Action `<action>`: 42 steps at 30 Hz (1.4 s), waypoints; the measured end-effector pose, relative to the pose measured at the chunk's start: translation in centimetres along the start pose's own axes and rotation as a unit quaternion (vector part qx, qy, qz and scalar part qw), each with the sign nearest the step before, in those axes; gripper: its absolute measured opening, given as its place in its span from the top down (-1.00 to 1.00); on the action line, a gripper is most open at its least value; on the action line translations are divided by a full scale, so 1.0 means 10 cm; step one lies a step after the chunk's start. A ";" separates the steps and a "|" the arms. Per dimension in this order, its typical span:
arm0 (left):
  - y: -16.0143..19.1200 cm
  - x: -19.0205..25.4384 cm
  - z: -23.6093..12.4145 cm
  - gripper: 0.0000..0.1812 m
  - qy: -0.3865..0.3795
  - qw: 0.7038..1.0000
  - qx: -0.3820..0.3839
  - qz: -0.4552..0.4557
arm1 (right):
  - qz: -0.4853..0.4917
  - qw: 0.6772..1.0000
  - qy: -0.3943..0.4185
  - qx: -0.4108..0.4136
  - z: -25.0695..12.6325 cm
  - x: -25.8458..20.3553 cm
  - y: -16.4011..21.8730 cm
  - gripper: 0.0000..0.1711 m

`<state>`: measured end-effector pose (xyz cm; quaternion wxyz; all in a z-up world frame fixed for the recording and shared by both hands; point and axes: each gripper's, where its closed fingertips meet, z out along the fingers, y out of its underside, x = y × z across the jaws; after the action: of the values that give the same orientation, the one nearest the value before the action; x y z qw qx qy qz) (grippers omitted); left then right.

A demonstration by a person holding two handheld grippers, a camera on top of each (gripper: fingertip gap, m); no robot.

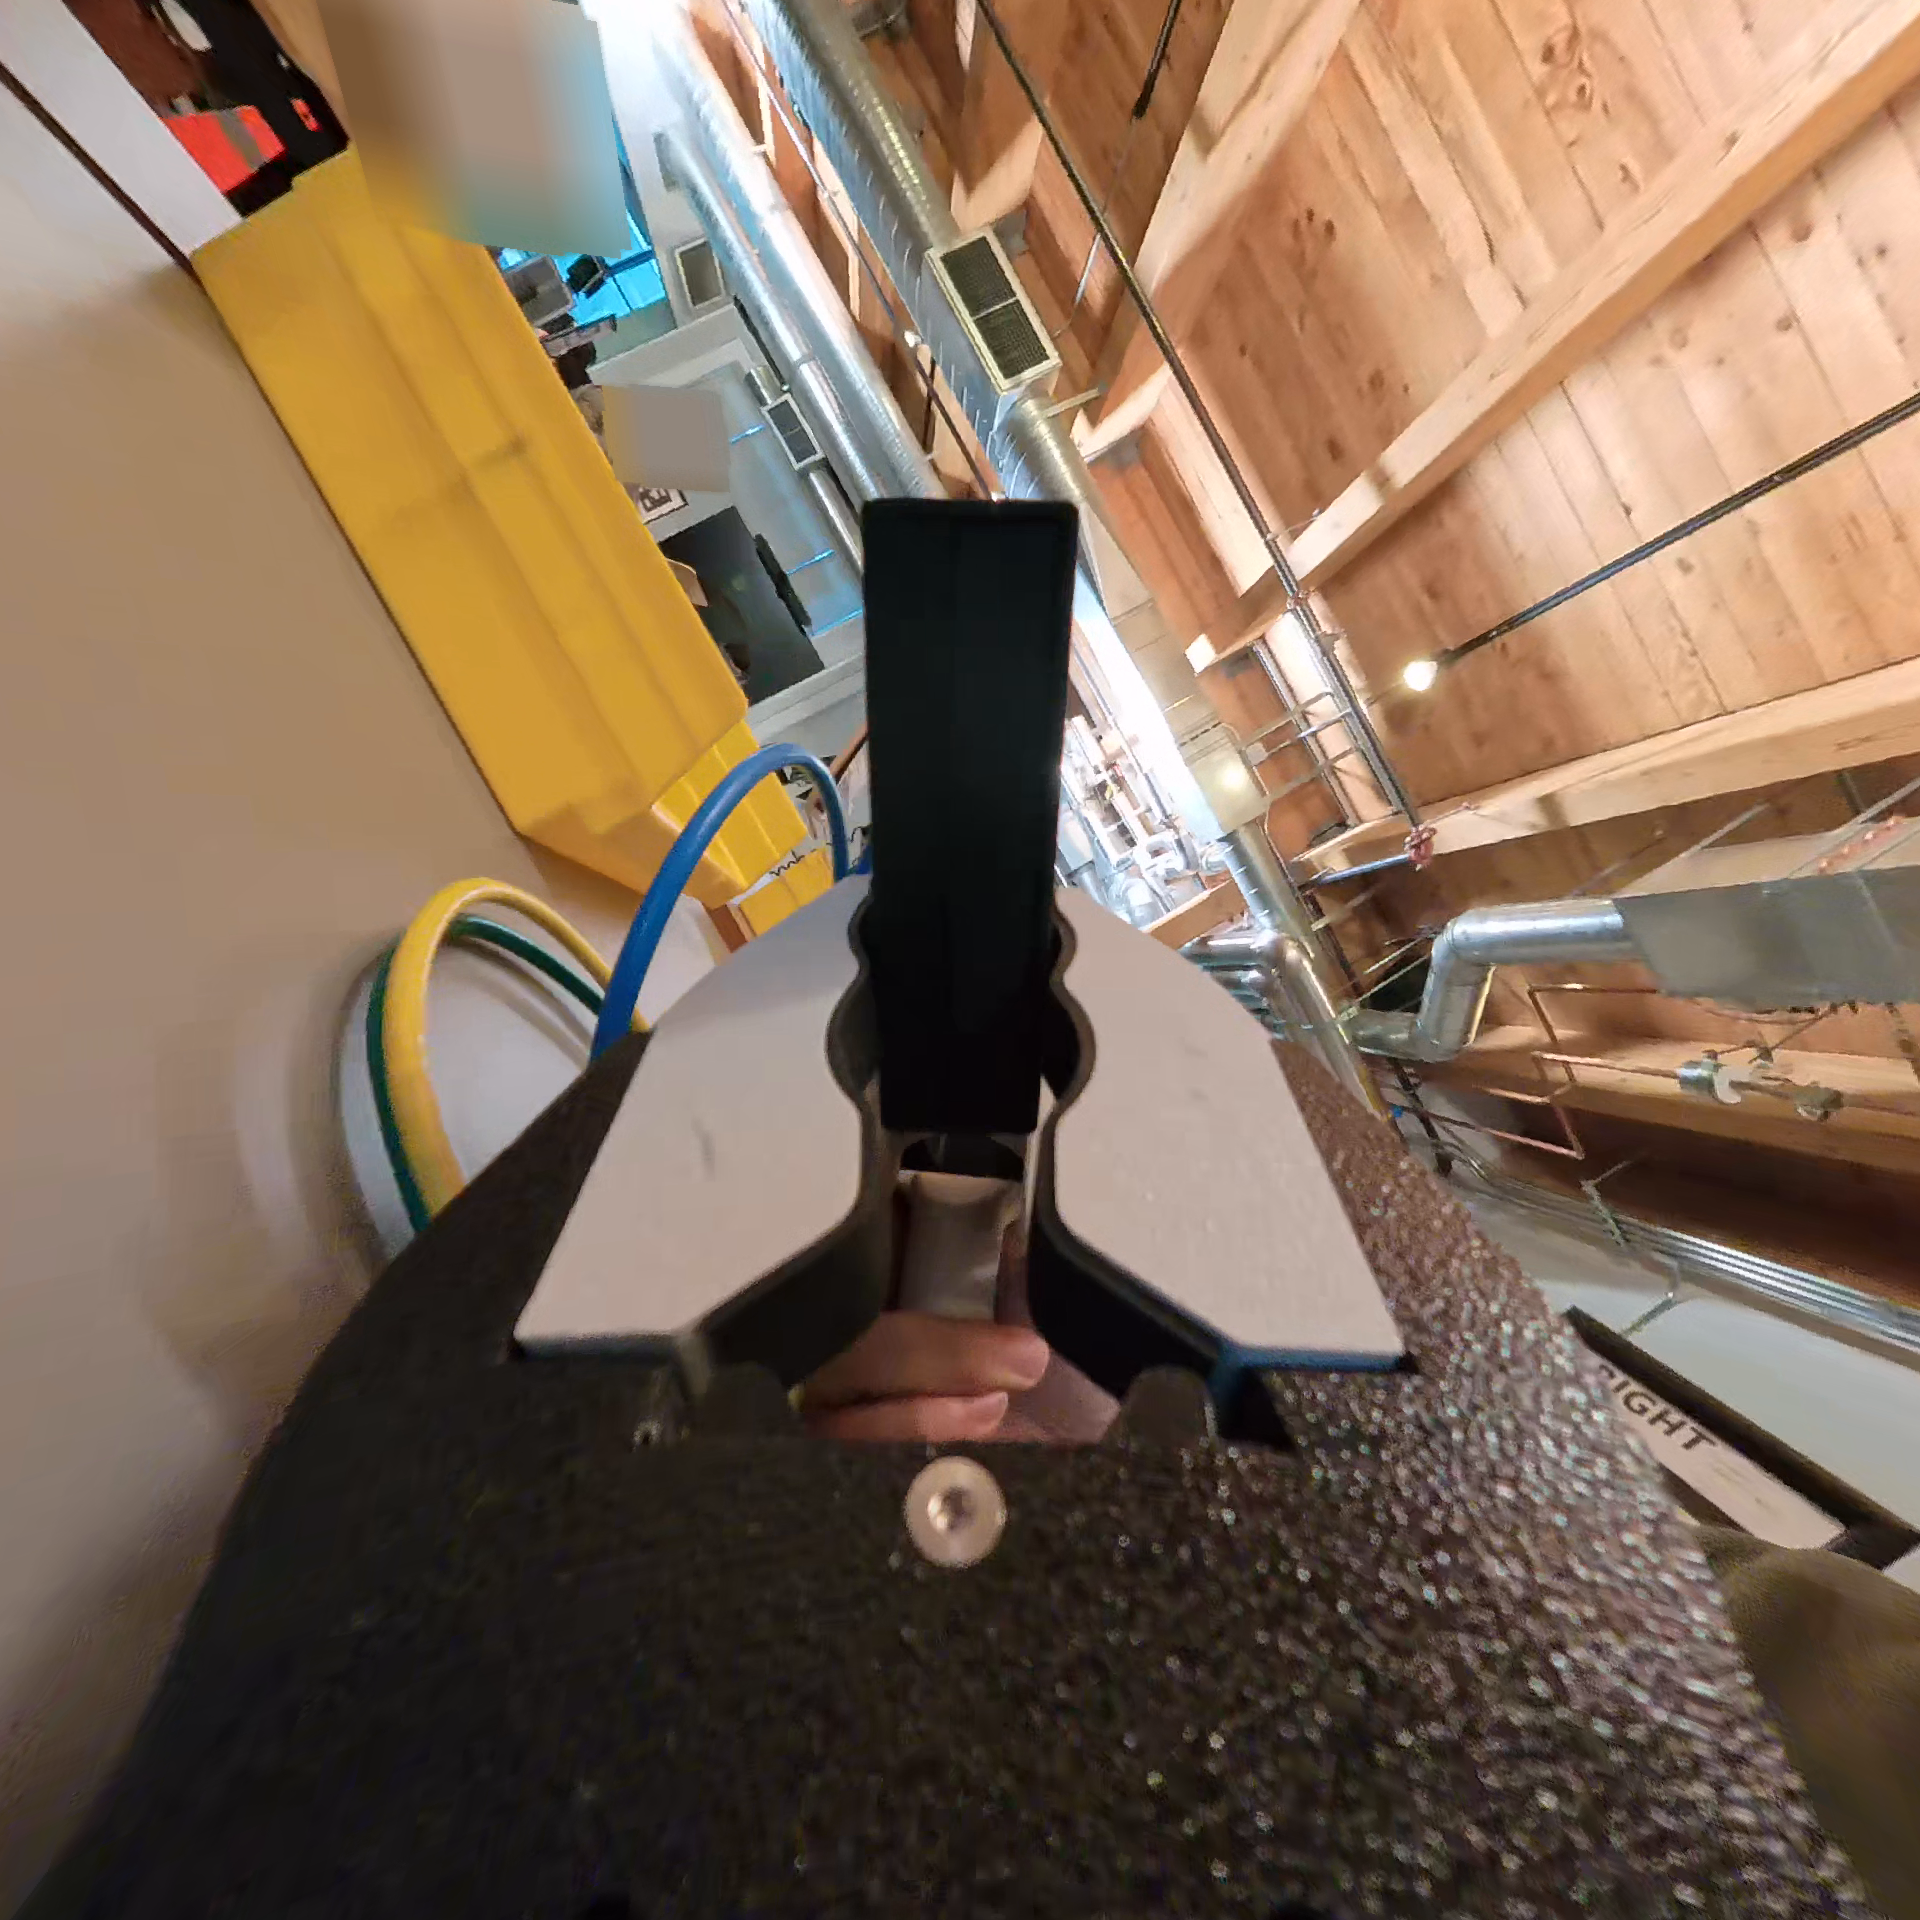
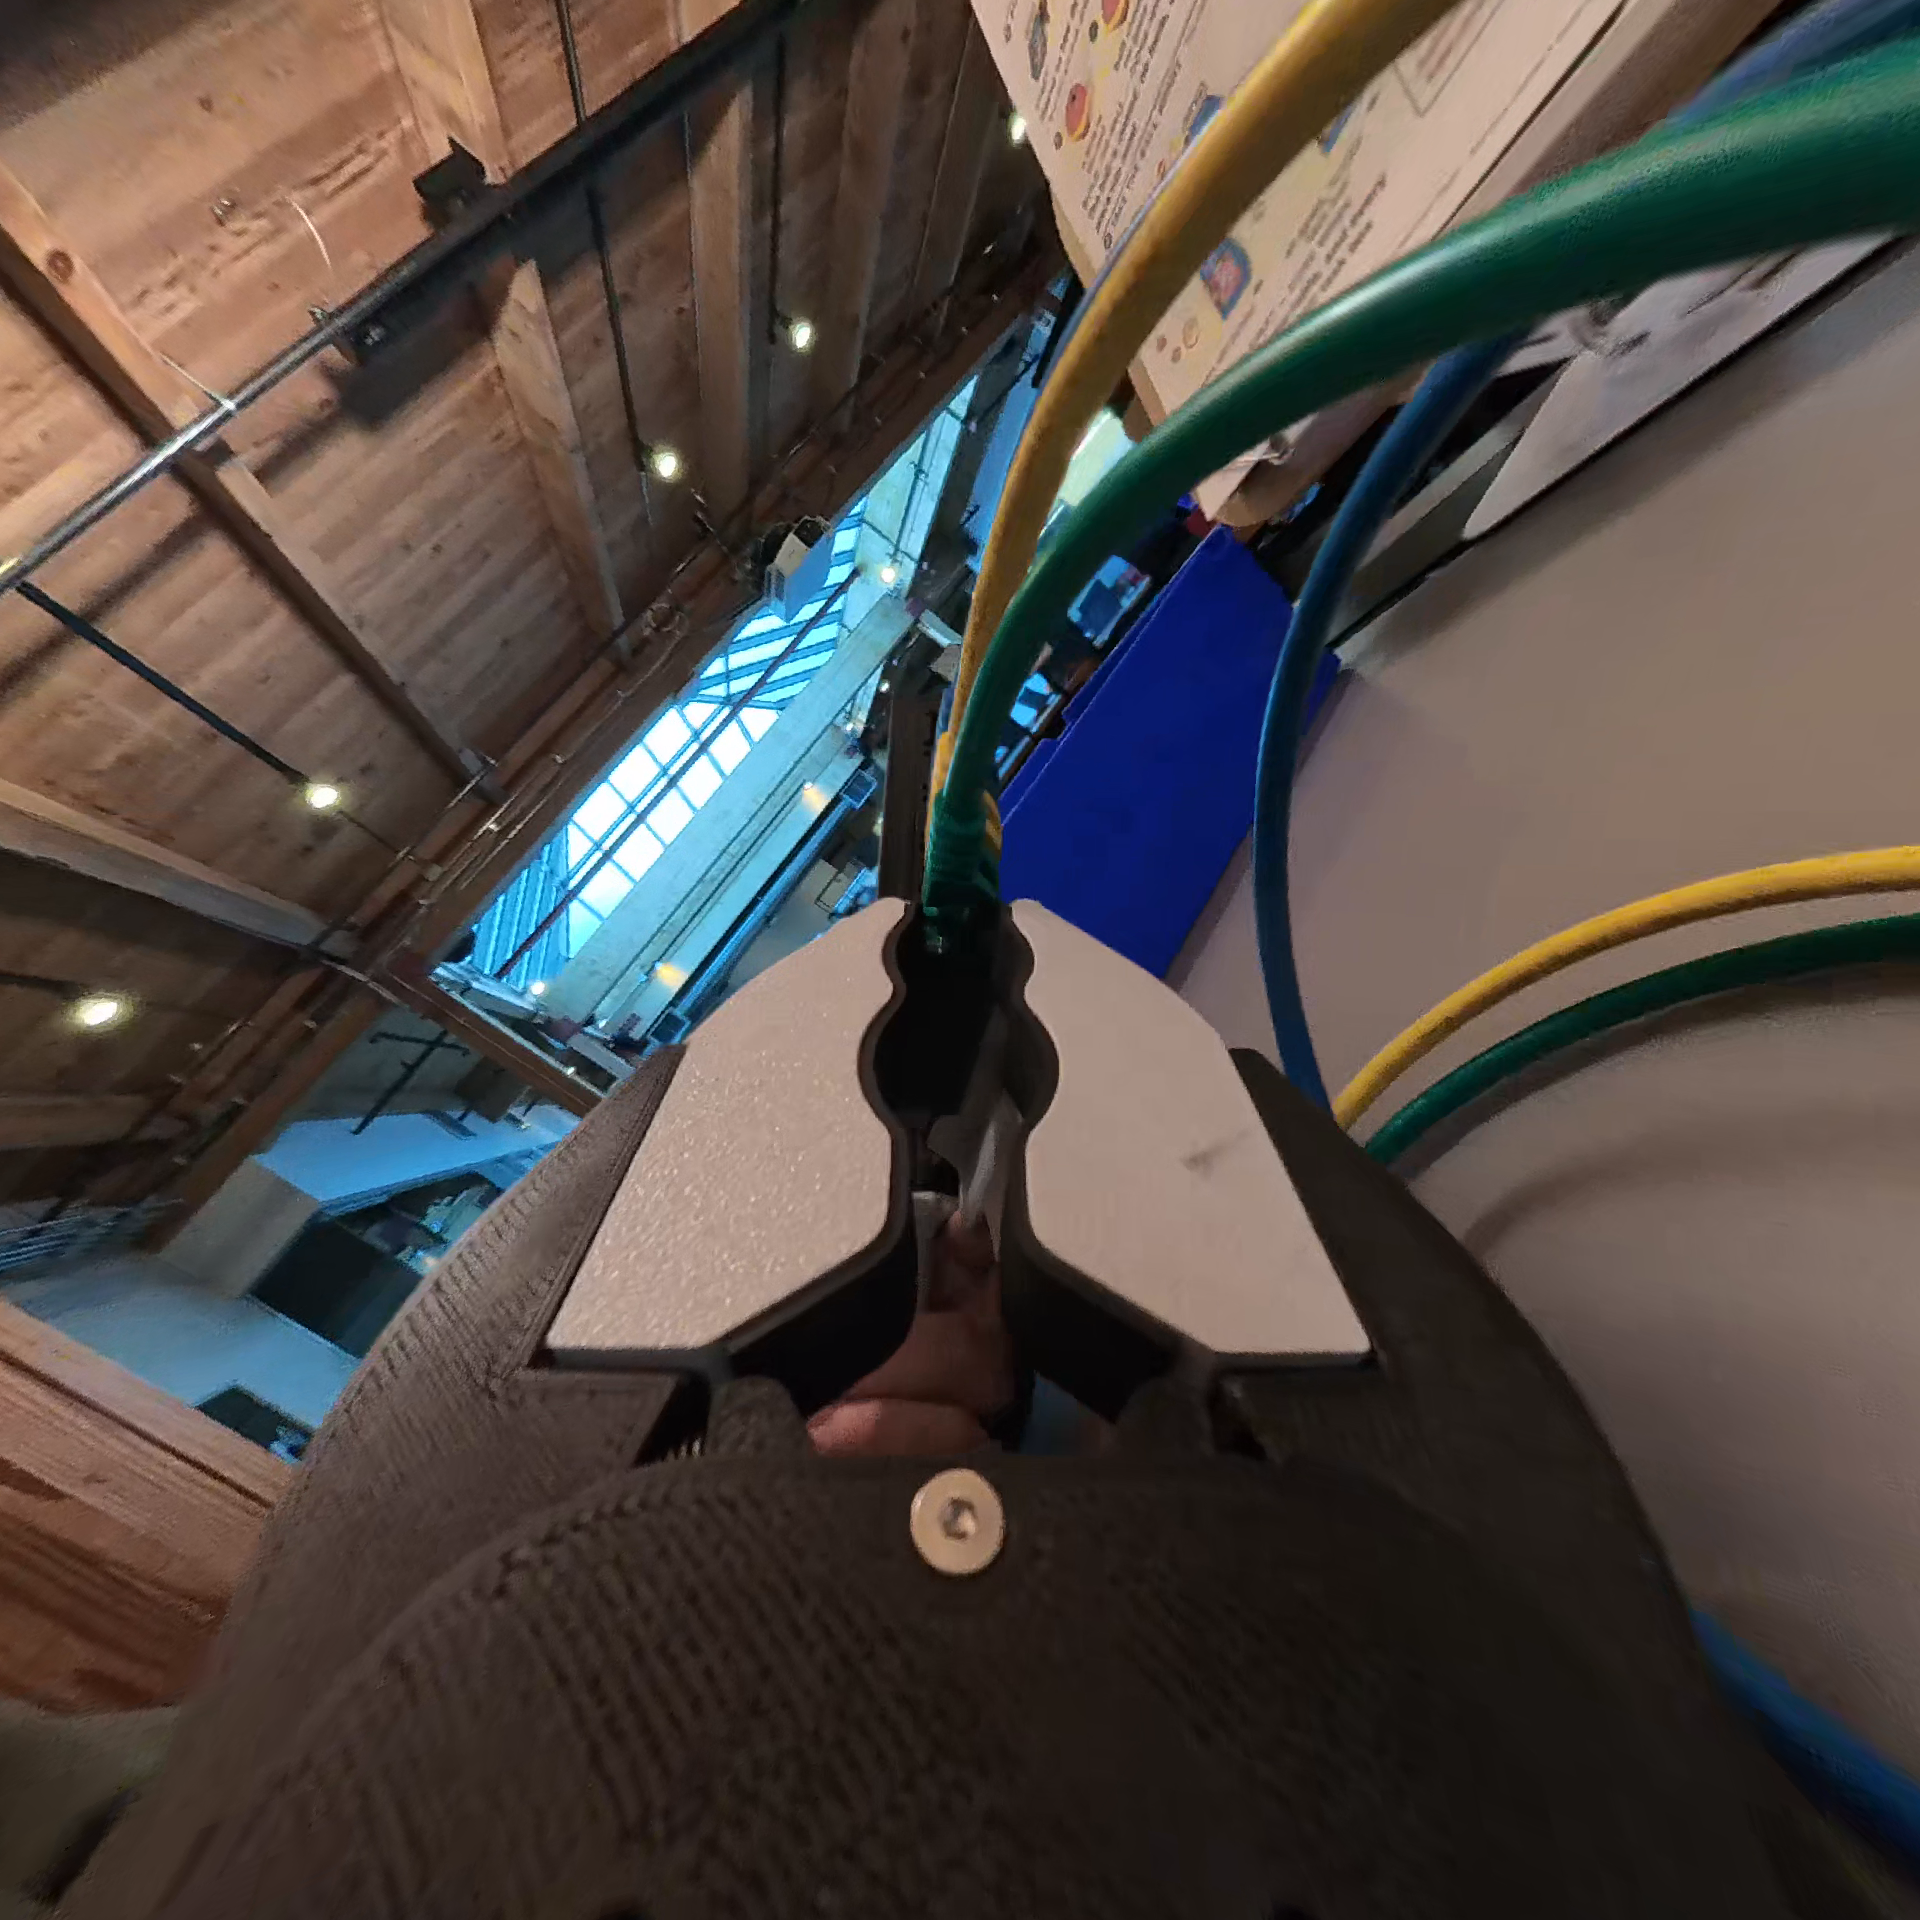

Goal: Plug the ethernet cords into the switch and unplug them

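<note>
My left gripper [image 1: 961, 935] is shut on a black flat slab [image 1: 966, 779], seemingly the switch seen edge-on, which stands up between the fingers. Yellow [image 1: 416, 997], green [image 1: 382, 1091] and blue [image 1: 675, 883] cords loop on the table to its left. My right gripper [image 2: 961, 925] is shut on the plug of the green ethernet cord [image 2: 1351, 343], which arcs up and to the right. A yellow cord [image 2: 1091, 343] runs just behind it. Both meet a thin black edge [image 2: 902, 769] beyond the fingertips. A blue cord [image 2: 1278, 748] curves at the right.
Both views tilt up toward a wooden ceiling with metal ducts [image 1: 883, 239]. A yellow bin [image 1: 468, 520] stands on the pale table [image 1: 156, 727]. A blue bin [image 2: 1143, 790] and a printed sheet [image 2: 1299, 156] lie by the grey table surface [image 2: 1662, 727]. My two grippers' fingertips are within a few centimetres of each other.
</note>
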<state>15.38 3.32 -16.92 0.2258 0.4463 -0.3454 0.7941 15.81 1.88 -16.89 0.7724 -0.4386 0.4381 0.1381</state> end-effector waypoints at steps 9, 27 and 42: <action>0.02 -0.04 0.00 0.70 -0.004 1.000 0.007 -0.007 | 0.064 0.996 0.011 0.055 0.02 0.05 0.01 0.83; -0.03 -0.06 -0.04 0.70 -0.045 0.996 0.065 -0.043 | 0.117 0.988 0.020 0.099 0.02 0.06 0.07 0.84; 0.04 -0.01 0.01 0.70 -0.040 0.998 0.037 -0.011 | 0.057 0.996 0.012 0.070 0.00 0.01 -0.01 0.86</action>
<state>15.19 2.97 -17.11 0.2037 0.4892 -0.3197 0.7855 15.94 1.83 -16.96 0.7869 -0.3599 0.4797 0.1456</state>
